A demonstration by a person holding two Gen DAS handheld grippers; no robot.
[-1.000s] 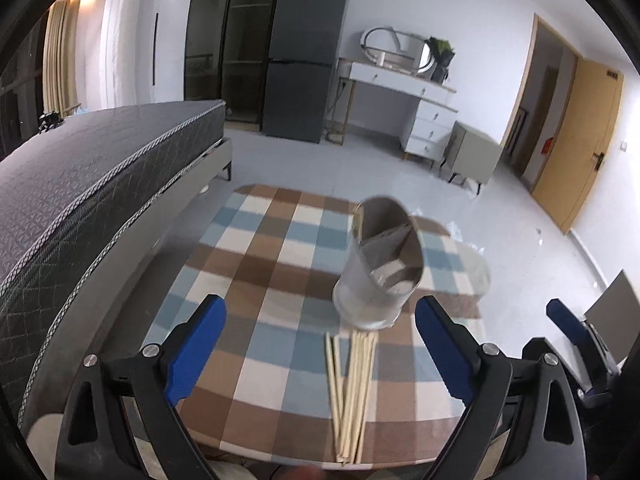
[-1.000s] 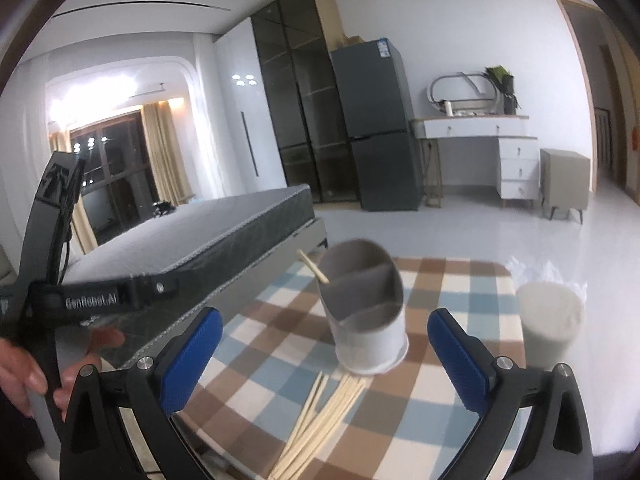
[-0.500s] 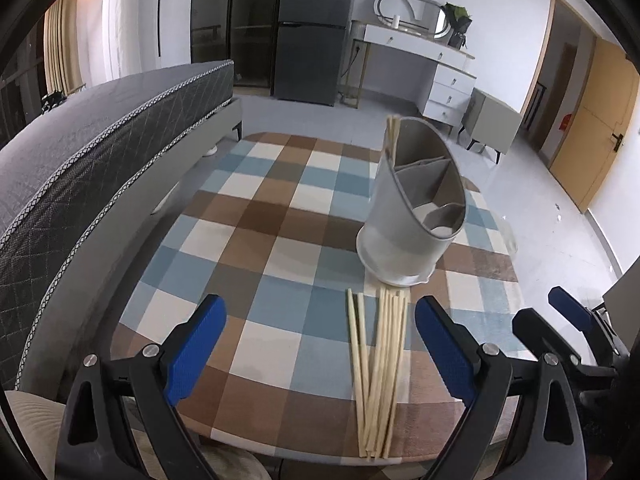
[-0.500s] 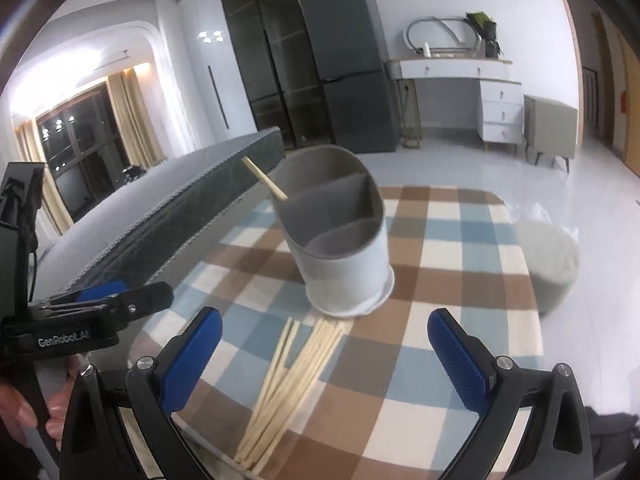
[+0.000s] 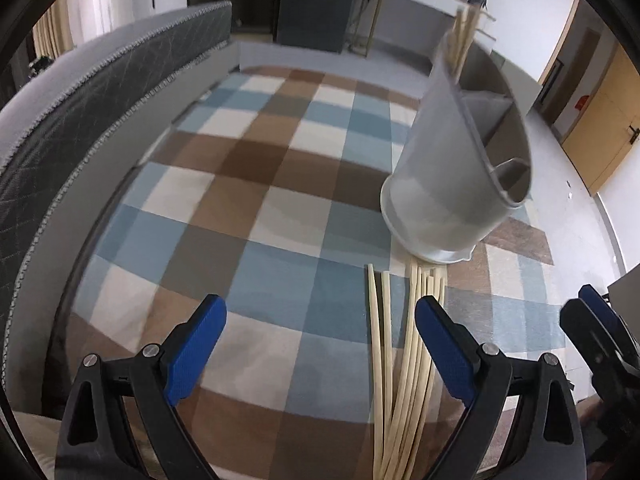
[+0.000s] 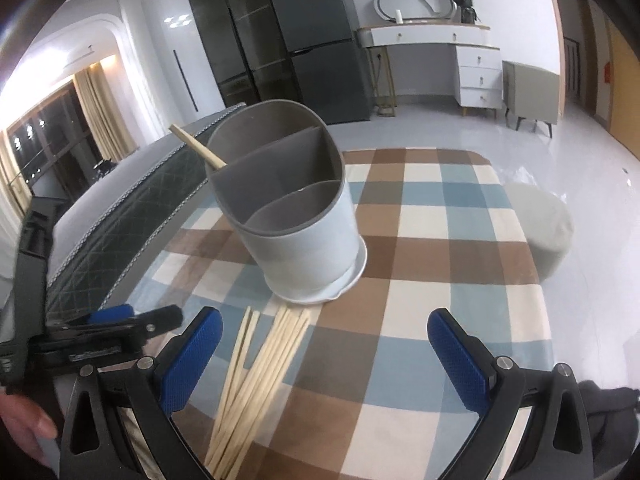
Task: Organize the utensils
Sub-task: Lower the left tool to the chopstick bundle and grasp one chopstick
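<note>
Both the left gripper (image 5: 318, 340) and right gripper (image 6: 325, 354) are hovering spread wide and empty, loose chopsticks (image 6: 256, 376) lying between their fingers, probably lining up a pick for the divided holder (image 6: 296, 208) just ahead

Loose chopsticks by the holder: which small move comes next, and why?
Probably lower the open right gripper onto the loose chopsticks. They lie flat on the table before the holder, which already holds chopsticks in its far compartment; both grippers are empty.

We note even, bright indoor light, glare on the floor (image 6: 520, 148), strong fisheye curvature with dark corners, and slight motion blur.
</note>
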